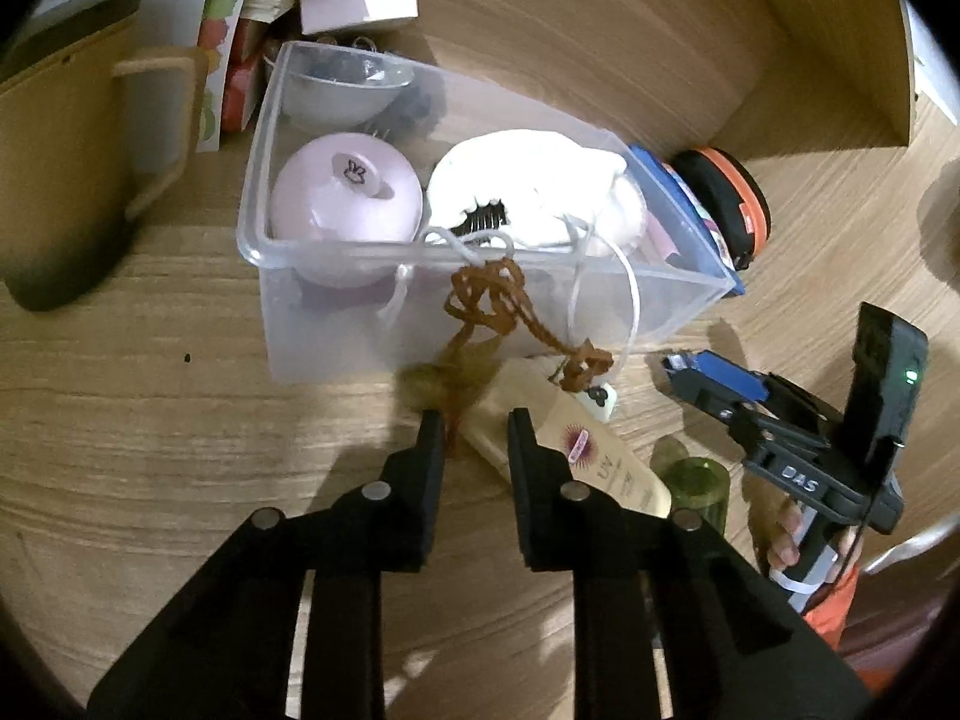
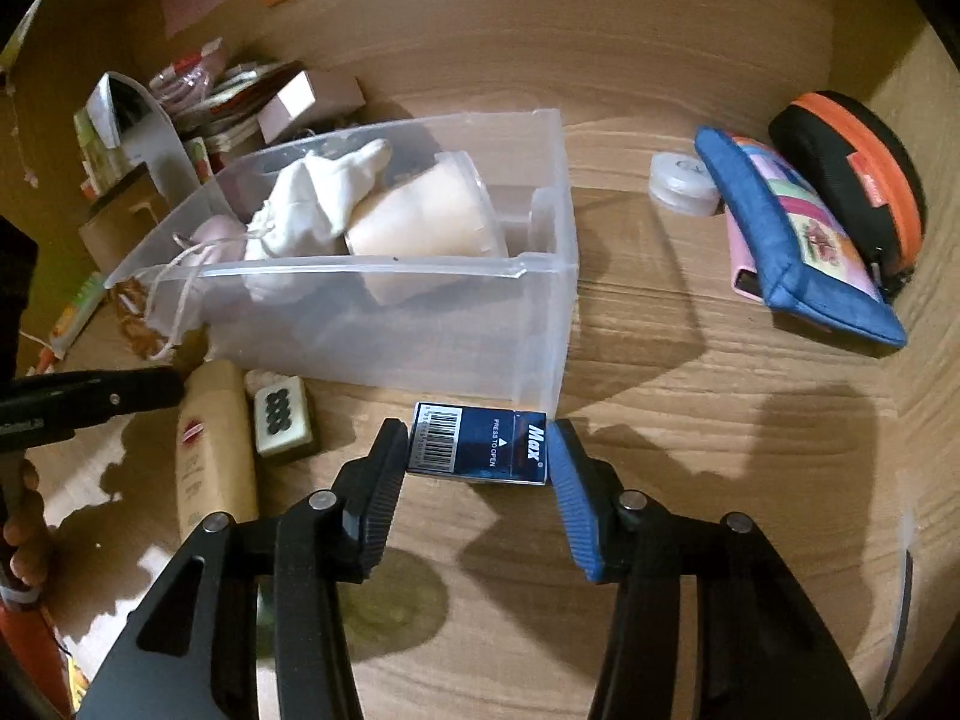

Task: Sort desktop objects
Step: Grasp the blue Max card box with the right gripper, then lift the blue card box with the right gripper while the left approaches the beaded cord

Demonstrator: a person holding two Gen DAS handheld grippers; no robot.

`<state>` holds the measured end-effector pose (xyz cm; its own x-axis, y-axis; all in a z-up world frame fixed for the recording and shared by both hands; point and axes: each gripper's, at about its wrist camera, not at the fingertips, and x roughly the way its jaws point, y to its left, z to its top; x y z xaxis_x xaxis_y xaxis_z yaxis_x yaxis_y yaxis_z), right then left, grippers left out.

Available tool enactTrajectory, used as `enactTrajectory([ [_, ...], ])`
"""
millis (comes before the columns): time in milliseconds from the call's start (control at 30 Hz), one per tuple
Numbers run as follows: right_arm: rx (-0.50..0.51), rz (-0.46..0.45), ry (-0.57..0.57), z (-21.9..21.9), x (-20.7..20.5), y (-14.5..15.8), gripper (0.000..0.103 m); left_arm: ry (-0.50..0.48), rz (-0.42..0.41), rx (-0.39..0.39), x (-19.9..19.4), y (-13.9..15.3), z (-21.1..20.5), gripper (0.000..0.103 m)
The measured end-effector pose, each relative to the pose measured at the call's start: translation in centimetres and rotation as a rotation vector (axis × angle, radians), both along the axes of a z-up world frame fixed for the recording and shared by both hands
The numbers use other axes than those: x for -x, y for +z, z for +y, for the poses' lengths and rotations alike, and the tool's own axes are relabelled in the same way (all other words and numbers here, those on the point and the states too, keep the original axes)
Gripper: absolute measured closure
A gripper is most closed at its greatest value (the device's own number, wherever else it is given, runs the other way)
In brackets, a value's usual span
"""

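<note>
A clear plastic bin (image 1: pixel 336 324) (image 2: pixel 456 324) on the wooden desk holds a pink round case (image 1: pixel 345 195), a white drawstring pouch (image 1: pixel 528 192) (image 2: pixel 306 210) and a beige cup (image 2: pixel 426 216). My right gripper (image 2: pixel 477 444) is shut on a blue staple box (image 2: pixel 480 444) (image 1: pixel 720 375), held just in front of the bin. My left gripper (image 1: pixel 477 426) is open above a beige tube (image 1: pixel 600 462) (image 2: pixel 210 438) and a brown cord with a tuft (image 1: pixel 486 300) lying by the bin. A mahjong tile (image 2: pixel 281 414) lies beside the tube.
A blue pouch (image 2: pixel 804 240), an orange-and-black zip case (image 2: pixel 852 174) and a small white jar (image 2: pixel 684 183) lie right of the bin. A yellow mug (image 1: pixel 78 180) and stacked boxes (image 1: pixel 360 0) stand left and behind. A green bottle (image 1: pixel 696 483) stands near the tube.
</note>
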<state>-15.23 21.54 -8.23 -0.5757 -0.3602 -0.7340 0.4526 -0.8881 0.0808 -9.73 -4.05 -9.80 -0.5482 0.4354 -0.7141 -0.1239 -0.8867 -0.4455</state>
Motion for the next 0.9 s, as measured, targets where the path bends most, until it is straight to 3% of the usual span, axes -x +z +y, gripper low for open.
enactTrajectory([
  [100,0.015,-0.004,0.005,0.8,-0.5,0.1,0.058,0.019,-0.014,0.009,0.3,-0.1,-0.1,0.066],
  [267,0.019,-0.009,0.003,1.8,-1.1,-0.3,0.058,0.047,-0.019,0.044,0.1,0.2,-0.4,0.059],
  [333,0.022,-0.001,0.001,2.2,-1.3,-0.2,0.058,0.075,-0.008,0.063,-0.3,0.6,-0.7,0.047],
  [400,0.024,-0.003,-0.003,2.5,-1.2,-0.2,0.058,0.109,0.000,0.090,-0.5,0.8,-1.0,0.042],
  [700,0.084,-0.026,0.018,3.1,-0.8,-0.3,0.058,0.135,-0.042,0.022,0.9,-0.1,-1.3,0.042],
  [900,0.120,-0.059,0.040,3.4,-0.4,-0.7,0.058,0.143,-0.030,0.050,1.3,-0.1,-0.4,0.045],
])
